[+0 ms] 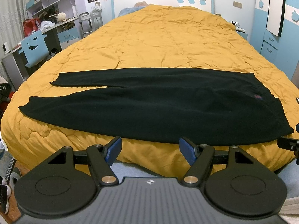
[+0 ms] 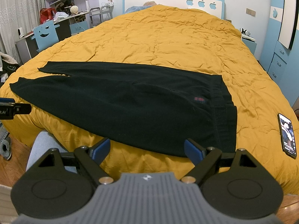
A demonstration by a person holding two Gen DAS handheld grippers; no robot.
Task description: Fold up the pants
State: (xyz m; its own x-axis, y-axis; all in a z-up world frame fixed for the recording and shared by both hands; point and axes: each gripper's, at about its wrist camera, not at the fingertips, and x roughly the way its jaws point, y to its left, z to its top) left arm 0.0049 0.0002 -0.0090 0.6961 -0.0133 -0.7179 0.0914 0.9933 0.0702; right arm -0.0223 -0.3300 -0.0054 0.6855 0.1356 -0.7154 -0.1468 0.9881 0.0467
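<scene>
Black pants [image 1: 149, 104] lie flat across the near part of a bed, waistband to the right, two legs running left and split at the far left. In the right wrist view the same pants [image 2: 130, 108] show a small red label near the waistband. My left gripper [image 1: 150, 150] hovers open just short of the pants' near edge, blue pads apart, nothing between them. My right gripper [image 2: 146, 150] is open too, near the waistband corner, holding nothing. The other gripper's tip shows at the edge of each view.
A wrinkled mustard-yellow quilt [image 1: 168, 41] covers the bed. A phone [image 2: 287, 135] lies on the quilt right of the waistband. A desk, shelves and a blue chair [image 1: 33, 46] stand at the left. A person's grey-clad leg [image 2: 43, 149] is at the bed's near edge.
</scene>
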